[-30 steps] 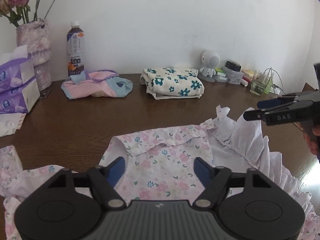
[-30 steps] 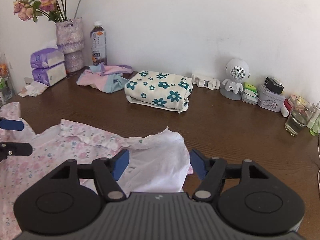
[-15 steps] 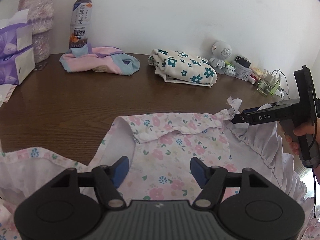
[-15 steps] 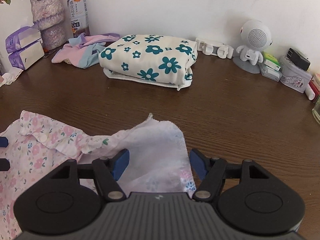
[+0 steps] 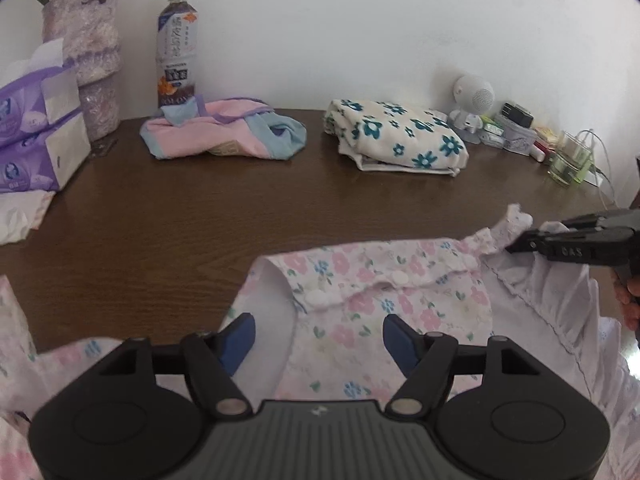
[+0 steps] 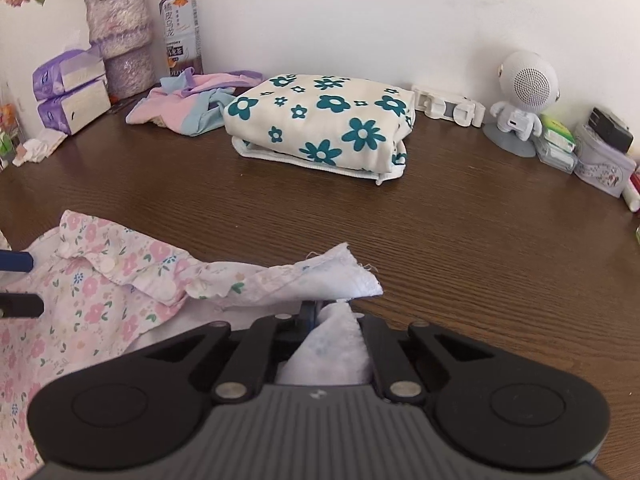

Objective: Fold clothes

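Jaws of the right gripper [image 6: 325, 312], apart a moment ago, now pinch the floral garment's [image 5: 384, 288] frilled corner. Left gripper [image 5: 318, 338] hovers open above it. Bare tabletop [image 6: 460, 240] lies beyond.

My right black two-finger gripper [image 6: 320, 312] now clamping shut on white ruffled corner of pink floral cotton garment [image 6: 100, 296]; half second back its blue-padded fingers were spread wide around that cloth. White fabric bunching up between closed fingers. In left wrist view, right gripper [image 5: 516, 246] pinching frilly edge, sitting lower and further right than before. My left black gripper [image 5: 316, 336] pulling back slightly, jaws not closing; garment [image 5: 380, 288] lying further from it, more brown wooden table [image 5: 200, 232] showing ahead.
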`<state>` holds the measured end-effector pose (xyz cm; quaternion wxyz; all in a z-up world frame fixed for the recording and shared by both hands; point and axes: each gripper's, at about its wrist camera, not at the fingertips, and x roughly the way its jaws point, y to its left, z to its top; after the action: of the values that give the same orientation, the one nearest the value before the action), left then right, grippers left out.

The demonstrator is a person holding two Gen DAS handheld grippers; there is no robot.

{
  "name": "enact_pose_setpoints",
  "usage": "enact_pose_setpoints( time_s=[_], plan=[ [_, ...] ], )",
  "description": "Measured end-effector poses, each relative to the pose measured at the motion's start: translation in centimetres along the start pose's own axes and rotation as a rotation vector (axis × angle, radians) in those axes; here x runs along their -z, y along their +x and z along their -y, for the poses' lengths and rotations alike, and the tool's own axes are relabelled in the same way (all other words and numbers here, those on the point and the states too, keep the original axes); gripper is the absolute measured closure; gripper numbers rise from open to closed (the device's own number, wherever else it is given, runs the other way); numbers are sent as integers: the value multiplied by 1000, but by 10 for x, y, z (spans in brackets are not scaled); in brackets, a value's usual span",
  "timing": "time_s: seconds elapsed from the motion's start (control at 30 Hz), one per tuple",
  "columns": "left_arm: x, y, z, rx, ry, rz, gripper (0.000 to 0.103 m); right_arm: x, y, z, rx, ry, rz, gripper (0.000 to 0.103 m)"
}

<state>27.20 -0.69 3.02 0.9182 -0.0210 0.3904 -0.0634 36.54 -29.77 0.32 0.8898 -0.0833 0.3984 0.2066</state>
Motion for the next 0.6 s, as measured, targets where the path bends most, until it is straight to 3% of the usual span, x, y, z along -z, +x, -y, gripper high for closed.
enact_pose_setpoints(
  time_s=[0.2,0.6],
  plan=[
    [-17,26,0,-82,53,-25,35,3,-1,-2,3,-9,18,100],
    [-11,36,-5,-95,38,-23,23,8,6,-11,200,-183,53,101]
  ],
)
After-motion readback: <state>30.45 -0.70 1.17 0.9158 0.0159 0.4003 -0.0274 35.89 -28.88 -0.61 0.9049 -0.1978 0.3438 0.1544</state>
